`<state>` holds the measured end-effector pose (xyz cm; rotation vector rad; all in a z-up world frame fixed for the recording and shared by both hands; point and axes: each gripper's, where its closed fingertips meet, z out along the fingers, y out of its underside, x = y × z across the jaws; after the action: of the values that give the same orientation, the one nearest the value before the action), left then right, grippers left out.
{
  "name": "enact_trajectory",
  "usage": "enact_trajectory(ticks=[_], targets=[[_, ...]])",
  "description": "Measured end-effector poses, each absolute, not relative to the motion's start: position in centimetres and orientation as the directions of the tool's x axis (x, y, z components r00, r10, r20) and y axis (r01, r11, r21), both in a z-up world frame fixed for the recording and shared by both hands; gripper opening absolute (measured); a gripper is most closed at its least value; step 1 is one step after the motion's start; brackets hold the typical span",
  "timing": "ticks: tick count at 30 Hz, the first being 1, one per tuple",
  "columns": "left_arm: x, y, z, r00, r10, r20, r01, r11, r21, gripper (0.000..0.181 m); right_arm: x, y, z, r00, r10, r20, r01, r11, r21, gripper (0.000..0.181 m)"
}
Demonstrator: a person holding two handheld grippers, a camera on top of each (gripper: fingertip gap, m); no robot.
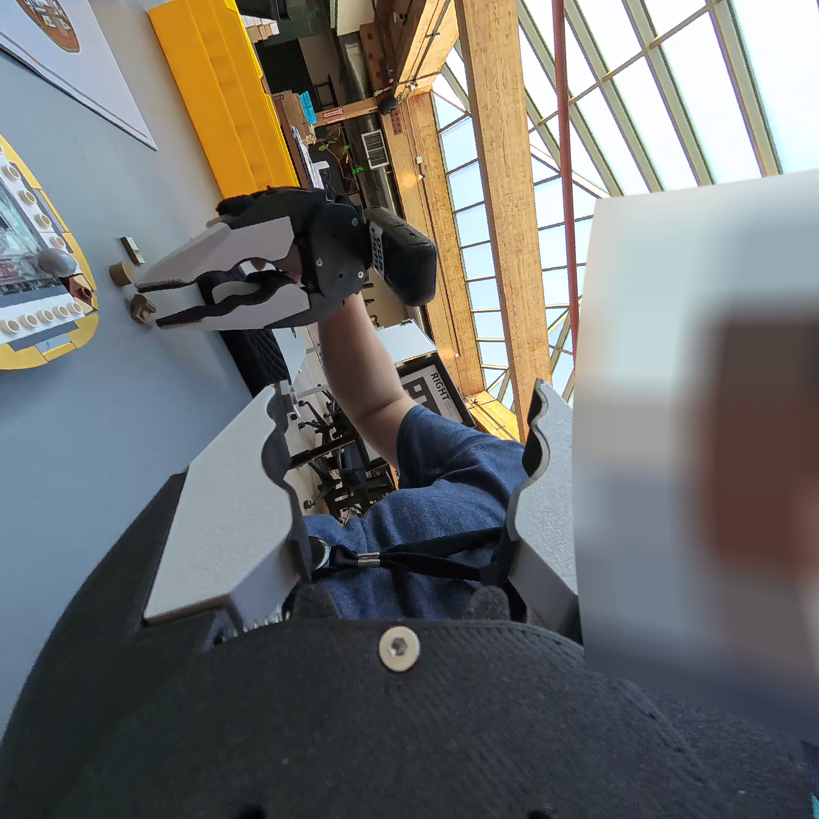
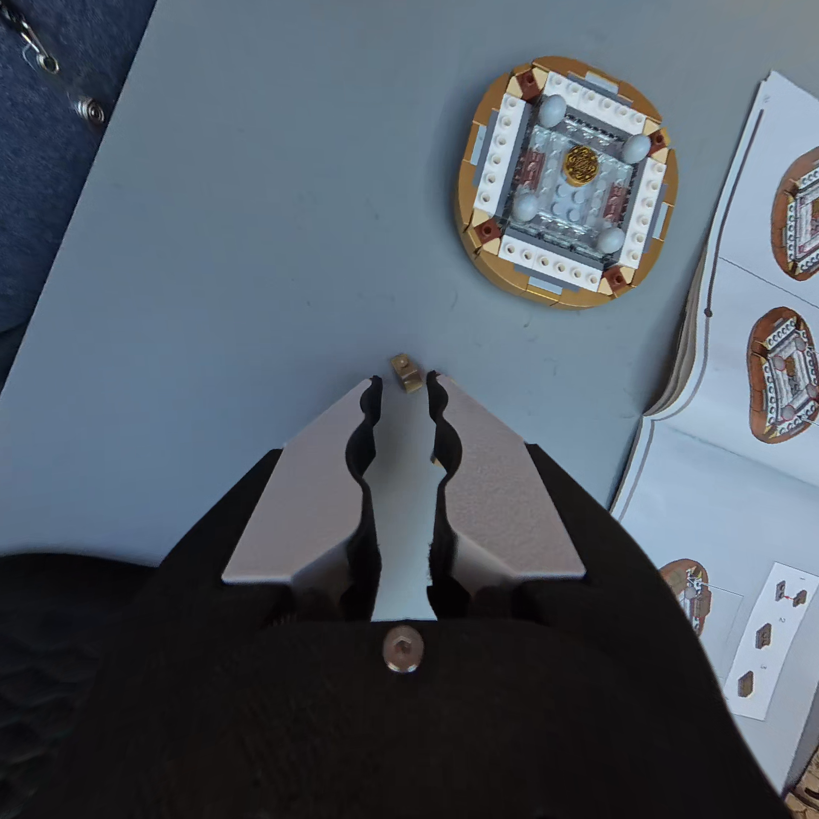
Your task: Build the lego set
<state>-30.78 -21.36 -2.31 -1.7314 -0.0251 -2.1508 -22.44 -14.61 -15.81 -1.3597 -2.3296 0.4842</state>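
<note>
Two grippers are in your hands above a grey tabletop (image 2: 221,221), and neither holds a piece. Your right gripper (image 2: 402,384) points down at the tabletop with its jaws parted by a narrow gap, and a small tan brick (image 2: 406,373) lies on the surface just off the fingertips, slightly nearer the right one. From the left wrist view, that same gripper (image 1: 144,301) hangs low over the tabletop, with the tan brick (image 1: 142,308) just by its tips and two more tan pieces, a round one (image 1: 121,273) and a flat one (image 1: 132,250), close by at about 11 o'clock from it. Your left gripper (image 1: 405,401) stands wide open and empty, turned away from the tabletop toward your blue sleeve (image 1: 447,501) and the skylight (image 1: 664,111). The round model (image 2: 565,181), gold-rimmed with white studded walls, four pale domes and a gold disc at its centre, sits on the tabletop at about 1 o'clock from the right gripper, well apart from it. An open instruction booklet (image 2: 727,443) lies at 3 o'clock along the right edge of that view. A yellow bin (image 1: 221,97) stands at the far side of the tabletop in the left wrist view.
</note>
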Motion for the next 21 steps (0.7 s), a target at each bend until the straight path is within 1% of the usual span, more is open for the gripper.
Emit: enact_trajectory(ticks=[4,8,10,12,21], targets=[[-30.8,-20.9,-2.4,-0.160,-0.274,0.948,0.311,-0.926,-0.215,0.108,-22.6,-14.4,-15.9,-0.470,0.871,0.141,0.735,0.475,-0.484,0.019],[-30.8,-20.5,-2.4,-0.155,-0.271,0.950,0.314,-0.925,-0.213,0.108,-22.5,-14.4,-15.7,-0.489,0.864,0.119,0.730,0.480,-0.487,0.008],[-30.6,-20.4,-2.4,-0.151,-0.270,0.951,0.311,-0.926,-0.214,0.108,-22.5,-14.5,-15.7,-0.494,0.862,0.115,0.726,0.482,-0.490,0.009],[-30.5,-20.3,-2.4,-0.150,-0.268,0.952,0.311,-0.927,-0.212,0.108,-22.4,-14.6,-15.8,-0.496,0.862,0.105,0.731,0.480,-0.485,0.013],[-30.1,-20.1,-2.6,-0.145,-0.257,0.956,0.311,-0.929,-0.202,0.108,-22.4,-14.9,-16.0,-0.506,0.858,0.088,0.731,0.480,-0.485,0.011]])
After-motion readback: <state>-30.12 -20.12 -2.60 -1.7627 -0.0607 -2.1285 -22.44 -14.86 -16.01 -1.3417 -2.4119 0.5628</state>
